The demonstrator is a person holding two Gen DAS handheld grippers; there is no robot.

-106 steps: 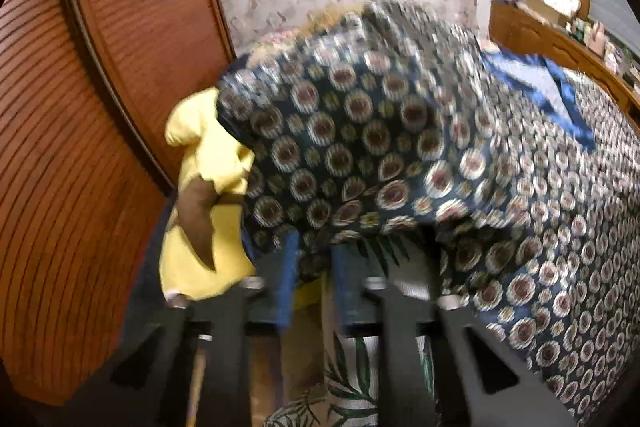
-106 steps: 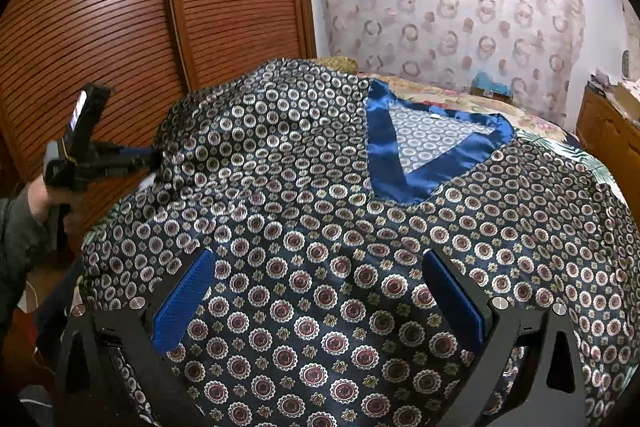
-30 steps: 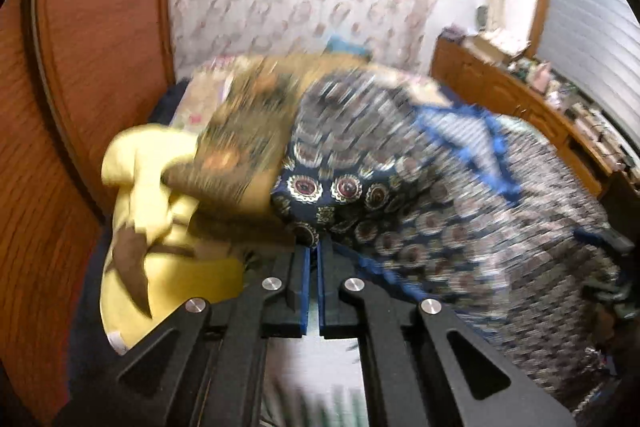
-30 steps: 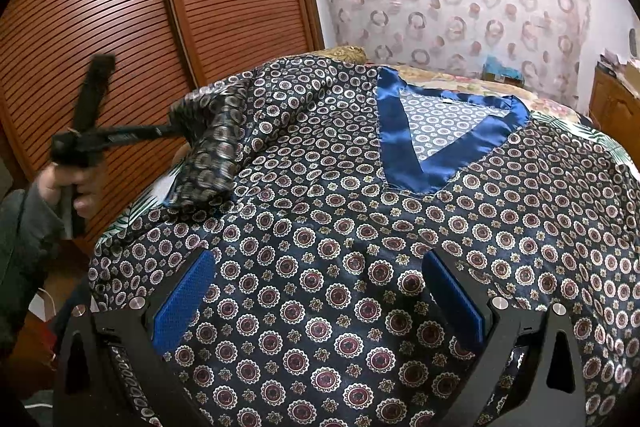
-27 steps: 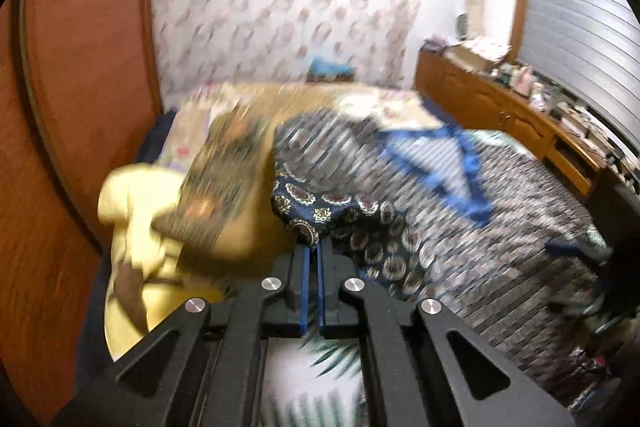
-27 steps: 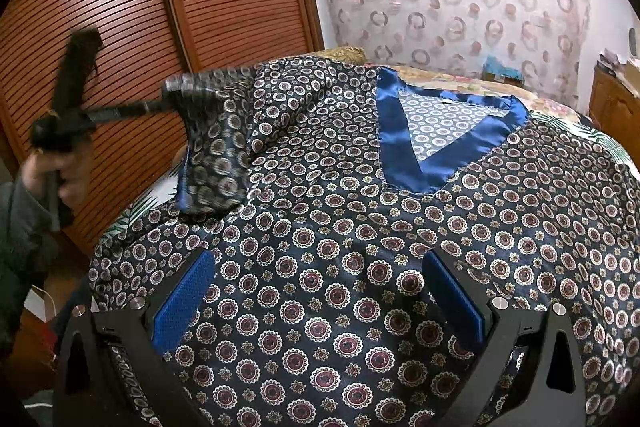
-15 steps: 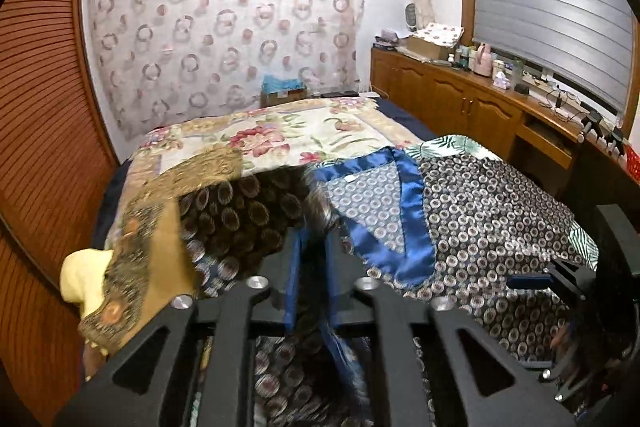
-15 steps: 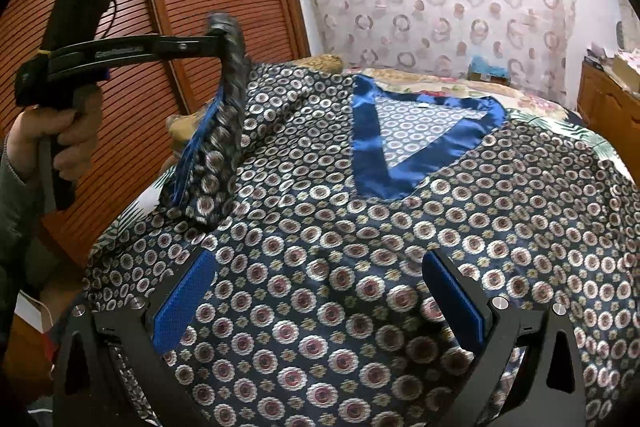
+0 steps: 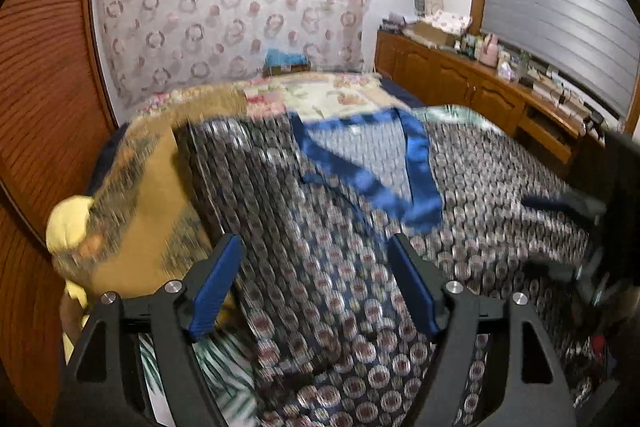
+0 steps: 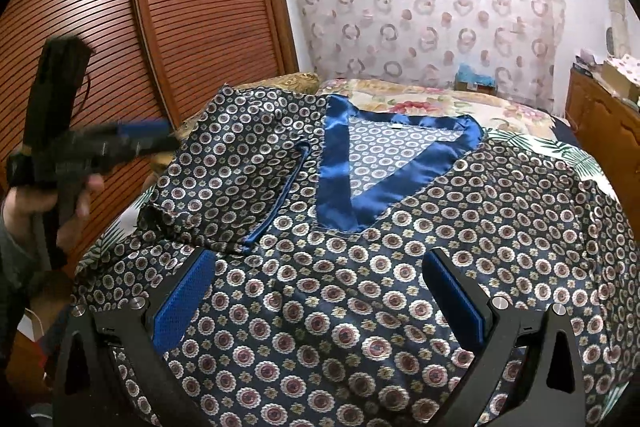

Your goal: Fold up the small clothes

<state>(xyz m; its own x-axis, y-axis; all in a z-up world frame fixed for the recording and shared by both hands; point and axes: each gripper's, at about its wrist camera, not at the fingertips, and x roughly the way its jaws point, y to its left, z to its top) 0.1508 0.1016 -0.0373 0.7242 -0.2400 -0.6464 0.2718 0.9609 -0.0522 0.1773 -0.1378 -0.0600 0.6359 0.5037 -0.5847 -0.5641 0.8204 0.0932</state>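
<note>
A dark navy top with round medallions and a blue satin V-neck lies spread on the bed. Its left sleeve lies folded over onto the body. My right gripper hovers open just above the lower front of the top, nothing between its pads. My left gripper is opening its jaws over the blurred top, and nothing sits between them. In the right wrist view the left gripper shows blurred beside the folded sleeve, held by a hand.
Slatted wooden wardrobe doors stand close on the left. A yellow cushion and a gold patterned cloth lie at the bed's left edge. A floral bedspread runs to the curtain. A wooden sideboard lines the right wall.
The left gripper carried the sleeve up and across onto the top's body, then let it go and opened. The right gripper stayed open over the lower front.
</note>
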